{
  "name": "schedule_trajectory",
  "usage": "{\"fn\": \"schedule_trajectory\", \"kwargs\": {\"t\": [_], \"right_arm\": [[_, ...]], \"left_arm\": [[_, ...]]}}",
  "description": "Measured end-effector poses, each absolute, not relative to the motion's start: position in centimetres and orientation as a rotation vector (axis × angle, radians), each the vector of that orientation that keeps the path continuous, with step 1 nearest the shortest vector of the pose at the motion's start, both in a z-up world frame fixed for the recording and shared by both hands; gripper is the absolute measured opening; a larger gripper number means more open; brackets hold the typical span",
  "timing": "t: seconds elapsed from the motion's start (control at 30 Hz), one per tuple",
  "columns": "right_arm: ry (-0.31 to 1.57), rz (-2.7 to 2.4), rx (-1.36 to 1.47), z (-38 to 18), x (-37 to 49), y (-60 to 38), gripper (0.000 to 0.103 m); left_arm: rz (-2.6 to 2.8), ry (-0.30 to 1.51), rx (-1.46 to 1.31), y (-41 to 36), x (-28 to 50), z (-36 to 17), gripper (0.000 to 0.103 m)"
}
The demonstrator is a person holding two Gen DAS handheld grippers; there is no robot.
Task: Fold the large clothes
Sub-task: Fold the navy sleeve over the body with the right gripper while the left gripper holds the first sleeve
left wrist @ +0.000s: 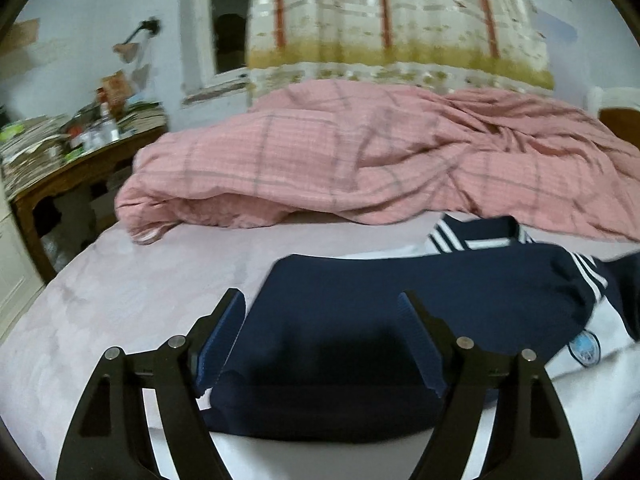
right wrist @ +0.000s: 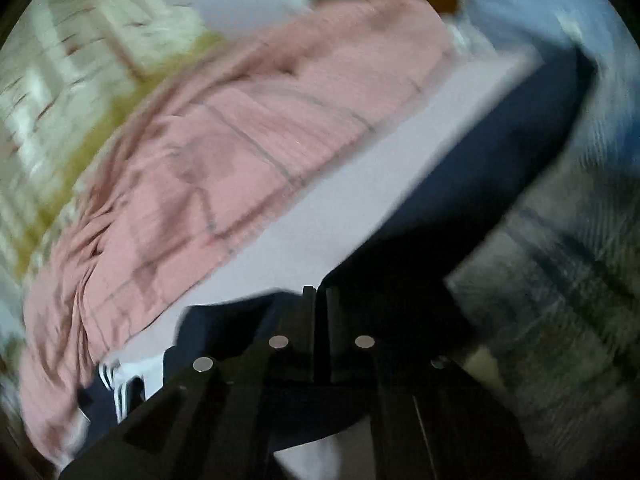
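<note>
A pink checked quilt lies beside a cluttered wooden table.

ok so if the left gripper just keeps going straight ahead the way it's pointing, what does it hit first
Most likely the navy part of the jacket: it lies directly between and ahead of the open left gripper. Beyond it sits the pink plaid quilt, though depth is hard to judge here.

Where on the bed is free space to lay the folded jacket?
Bare sheet lies left of the jacket, between the pink quilt and the bed's near edge. The far half is crowded by the quilt; the side table is cluttered.
</note>
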State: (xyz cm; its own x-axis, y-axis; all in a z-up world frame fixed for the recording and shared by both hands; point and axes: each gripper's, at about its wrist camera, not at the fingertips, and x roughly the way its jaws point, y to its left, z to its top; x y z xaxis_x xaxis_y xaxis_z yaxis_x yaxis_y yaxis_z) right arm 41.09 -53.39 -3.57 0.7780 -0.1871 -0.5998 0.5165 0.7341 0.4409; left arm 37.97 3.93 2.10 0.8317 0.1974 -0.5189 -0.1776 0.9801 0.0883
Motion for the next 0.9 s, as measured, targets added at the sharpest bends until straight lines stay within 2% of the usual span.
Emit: {"fn": "schedule_trajectory", "kwargs": {"t": [0.13,0.23,0.3,0.4,0.6,0.67,0.73,0.8,0.9], "right_arm": [[0.337,-0.281,0.505,1.9,38.6,-50.0,0.005],[0.285,-0.211,0.310,5.8,37.6,-45.0,0.005],[0.296,-0.078,0.301,6.9,37.5,-41.8,0.005],[0.411,0.132,0.296,6.2,39.0,-35.5,0.005],[0.728,0.192,0.275,-1.9,42.9,-27.8,0.005],[0.789,0.188,0.272,-3.1,43.2,-26.8,0.009],[0.809,0.179,0.318,-3.2,43.2,-27.5,0.028],[0.842,0.144,0.354,-3.0,43.0,-27.8,0.037],[0.888,0.118,0.316,-1.6,41.9,-28.0,0.038]], "left_arm": [[0.180,0.529,0.002,4.5,37.3,3.1,0.077],[0.183,0.502,-0.008,4.7,36.9,3.7,0.077],[0.177,0.506,-0.025,4.9,36.9,3.7,0.077],[0.165,0.519,-0.049,5.0,37.1,3.7,0.077],[0.156,0.514,-0.067,5.3,36.9,4.1,0.077],[0.152,0.515,-0.072,5.4,36.9,4.1,0.077],[0.148,0.517,-0.075,5.5,37.0,4.2,0.077],[0.119,0.511,-0.076,5.4,37.0,4.2,0.077],[0.085,0.500,-0.051,5.0,36.9,4.2,0.077]]}}
